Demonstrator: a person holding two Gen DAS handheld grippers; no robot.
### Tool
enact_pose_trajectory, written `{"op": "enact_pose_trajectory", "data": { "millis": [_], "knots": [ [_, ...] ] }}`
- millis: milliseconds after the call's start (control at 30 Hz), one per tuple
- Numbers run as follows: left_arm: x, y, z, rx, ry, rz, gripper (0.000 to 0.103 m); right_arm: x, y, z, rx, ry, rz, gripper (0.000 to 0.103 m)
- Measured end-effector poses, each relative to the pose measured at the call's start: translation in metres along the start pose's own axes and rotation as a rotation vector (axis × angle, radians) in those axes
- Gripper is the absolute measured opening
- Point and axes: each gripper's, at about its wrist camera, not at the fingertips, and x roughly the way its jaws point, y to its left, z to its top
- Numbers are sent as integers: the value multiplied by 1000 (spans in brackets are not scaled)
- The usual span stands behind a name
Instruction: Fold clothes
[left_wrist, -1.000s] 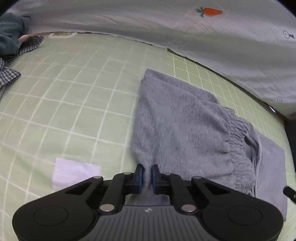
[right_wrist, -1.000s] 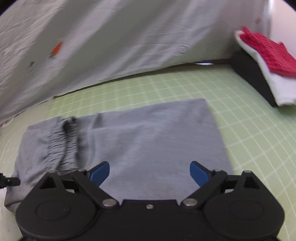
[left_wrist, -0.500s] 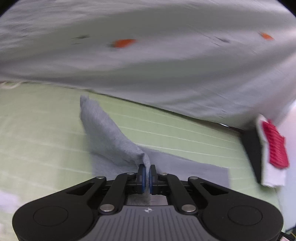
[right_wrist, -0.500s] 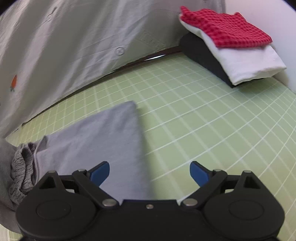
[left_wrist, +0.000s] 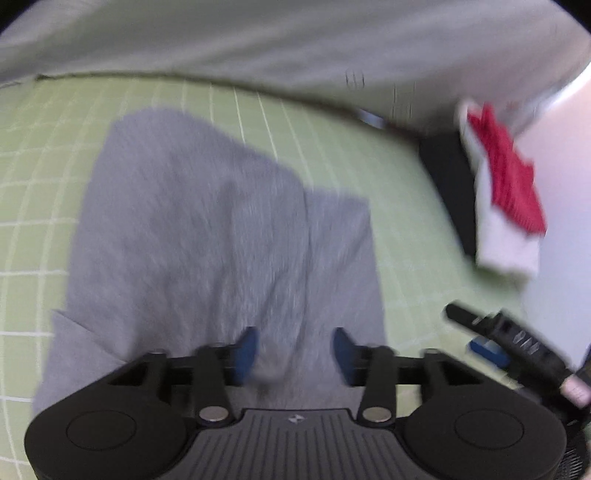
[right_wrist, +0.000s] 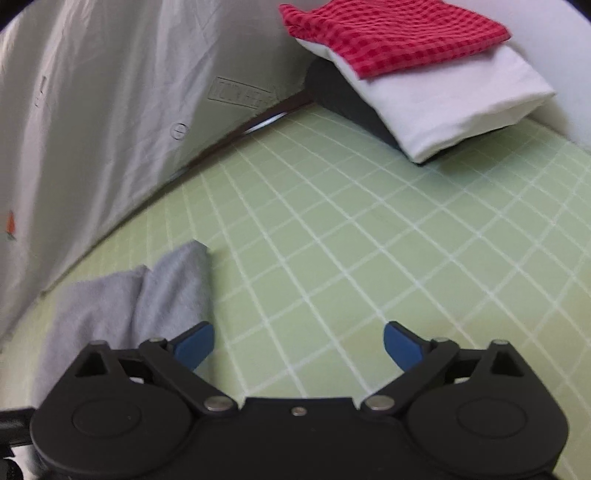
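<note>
Left wrist view first: the left gripper (left_wrist: 293, 349) is letting go, its blue fingers (left_wrist: 246, 349) spreading apart right now over the grey garment (left_wrist: 207, 236). A soft ridge of the grey cloth sits between them at the bottom centre of the frame, but the pads look clear of it, so the fold appears released onto the layer beneath. The garment fills the centre and left of the picture, lying on the green checked bed sheet (left_wrist: 413, 236), with an upper layer stopping short of the lower layer's right edge. The picture is smeared, so exactly how the edges line up is hard to tell. At lower right, a dark piece of the other tool pokes in.

To do this release well, I'd say let the fingers spread fully before lifting away, so neither pad drags the top layer back off the fold.

Over to the right wrist view: the right gripper (right_wrist: 298, 345) is wide and empty, jaws opening to their widest, with only green sheet between the fingers (right_wrist: 194, 343). The grey garment sits at lower left of the frame, its right edge just beside the left finger. In the upper right, a stack of folded clothes (right_wrist: 424, 74), red check on white on dark, waits by the wall; a pale grey cloth (right_wrist: 92, 110) hangs across the upper left.

This free hand looks well placed to smooth or square that near edge; a light touch would be wise, since the fresh fold could slide.
</note>
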Motion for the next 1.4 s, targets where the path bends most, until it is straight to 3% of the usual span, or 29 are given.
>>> {"op": "enact_pose_trajectory", "data": {
  "millis": [67, 167, 267, 333, 467, 533, 667, 800, 833, 1100, 1167, 1200, 1233, 1267, 1300, 1333, 1367, 1400],
  "knots": [
    [-16, 8, 6, -34, -69, 11, 66, 4, 7, 4, 6, -12, 71, 102],
    [-32, 27, 13, -84, -144, 108, 68, 14, 23, 14, 7, -14, 193, 102],
    [-37, 50, 14, -150, -156, 235, 68, 37, 40, 25, 55, 116, 358, 102],
    [-39, 64, 11, -196, -148, 289, 68, 55, 40, 24, 164, 213, 471, 101],
    [-39, 82, -5, -285, -142, 270, 73, 87, 40, 12, 366, 392, 634, 88],
    [-40, 87, -12, -318, -139, 254, 74, 95, 44, 2, 389, 435, 658, 82],
    [-35, 91, -8, -327, -131, 244, 79, 103, 53, -4, 338, 447, 595, 74],
    [-31, 95, -9, -342, -119, 223, 79, 105, 63, -3, 296, 445, 634, 48],
    [-30, 96, -9, -342, -117, 218, 80, 105, 66, -3, 285, 447, 641, 48],
    [-30, 102, -11, -351, -111, 201, 82, 113, 73, -6, 228, 456, 561, 48],
    [-30, 103, -12, -359, -109, 195, 83, 116, 77, -6, 218, 470, 579, 56],
    [-30, 104, -12, -358, -108, 193, 84, 117, 81, -6, 211, 479, 594, 71],
    [-29, 104, -11, -355, -106, 192, 84, 118, 85, -6, 203, 489, 610, 77],
    [-29, 104, -11, -351, -105, 191, 84, 120, 90, -7, 196, 498, 625, 77],
    [-29, 105, -10, -346, -105, 191, 84, 121, 93, -7, 188, 507, 639, 72],
    [-29, 105, -9, -344, -105, 190, 84, 122, 95, -8, 177, 509, 632, 51],
    [-30, 105, -9, -342, -105, 190, 84, 123, 96, -8, 168, 512, 623, 36],
    [-30, 105, -8, -341, -105, 190, 84, 124, 94, -10, 170, 520, 601, 10]
  ]
}}
